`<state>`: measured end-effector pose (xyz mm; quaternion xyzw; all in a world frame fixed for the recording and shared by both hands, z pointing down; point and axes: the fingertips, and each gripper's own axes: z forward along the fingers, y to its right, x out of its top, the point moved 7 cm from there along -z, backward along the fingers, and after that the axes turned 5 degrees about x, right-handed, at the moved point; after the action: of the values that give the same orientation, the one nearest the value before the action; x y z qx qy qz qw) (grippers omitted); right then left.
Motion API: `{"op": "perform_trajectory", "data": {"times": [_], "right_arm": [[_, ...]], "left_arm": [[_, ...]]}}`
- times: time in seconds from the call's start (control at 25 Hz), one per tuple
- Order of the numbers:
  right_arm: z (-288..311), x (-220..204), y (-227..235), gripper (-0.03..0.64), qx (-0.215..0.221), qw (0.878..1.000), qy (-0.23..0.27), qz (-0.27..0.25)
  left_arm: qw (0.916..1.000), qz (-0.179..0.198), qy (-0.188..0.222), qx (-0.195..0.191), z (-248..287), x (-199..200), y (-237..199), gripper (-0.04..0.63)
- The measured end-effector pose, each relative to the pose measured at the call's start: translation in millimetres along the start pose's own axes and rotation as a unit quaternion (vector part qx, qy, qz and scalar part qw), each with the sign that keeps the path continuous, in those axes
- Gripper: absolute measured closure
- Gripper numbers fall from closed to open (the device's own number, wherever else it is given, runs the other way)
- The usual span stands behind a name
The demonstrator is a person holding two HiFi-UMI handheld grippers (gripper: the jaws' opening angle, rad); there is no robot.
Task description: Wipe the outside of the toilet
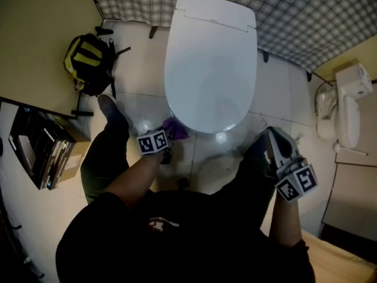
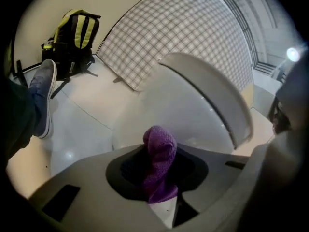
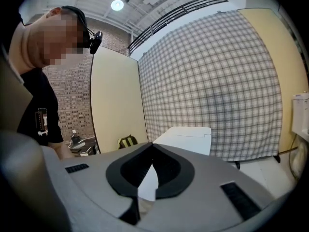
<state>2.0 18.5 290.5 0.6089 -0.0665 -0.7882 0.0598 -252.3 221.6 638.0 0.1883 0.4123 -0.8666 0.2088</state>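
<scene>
The white toilet stands with its lid down, in front of me in the head view. My left gripper is shut on a purple cloth, which sits at the bowl's front left edge. In the left gripper view the purple cloth sticks up between the jaws of my left gripper, close to the toilet's curved outer side. My right gripper is held off to the right of the bowl. In its own view the right gripper is shut with nothing in it, and the toilet lies beyond.
A black and yellow backpack leans at the left wall. A low shelf with books is nearer on the left. A white wall fixture hangs at the right. A checked cloth covers the back wall. My shoe rests left of the bowl.
</scene>
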Motion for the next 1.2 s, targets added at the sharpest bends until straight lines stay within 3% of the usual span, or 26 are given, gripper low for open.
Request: {"op": "perform_trajectory", "data": {"times": [0.16,0.32,0.44,0.56,0.76,1.0,1.2], "right_arm": [[36,3,11,0.621,0.010,1.000,-0.017,0.002],[68,16,16,0.621,0.031,0.999,-0.015,-0.001],[97,24,16,0.621,0.053,0.999,-0.006,0.001],[123,32,11,0.621,0.070,0.998,-0.005,0.004],[160,66,-3,0.621,0.087,0.996,0.011,-0.006],[194,114,-26,0.620,0.091,0.995,0.023,-0.042],[209,132,-37,0.621,0.072,0.996,0.014,-0.057]], "left_arm": [[0.9983,0.010,-0.031,0.048,31,-4,-30,0.503],[0.9925,0.068,-0.071,0.073,62,16,-52,0.503],[0.9931,0.096,-0.060,0.030,61,68,-57,0.503],[0.9949,0.089,-0.034,-0.032,40,133,-54,0.503],[0.9869,0.090,-0.031,-0.130,-1,223,-33,0.503],[0.9735,0.132,-0.075,-0.171,3,250,1,0.503],[0.9672,0.174,-0.115,-0.145,29,228,7,0.503]]}}
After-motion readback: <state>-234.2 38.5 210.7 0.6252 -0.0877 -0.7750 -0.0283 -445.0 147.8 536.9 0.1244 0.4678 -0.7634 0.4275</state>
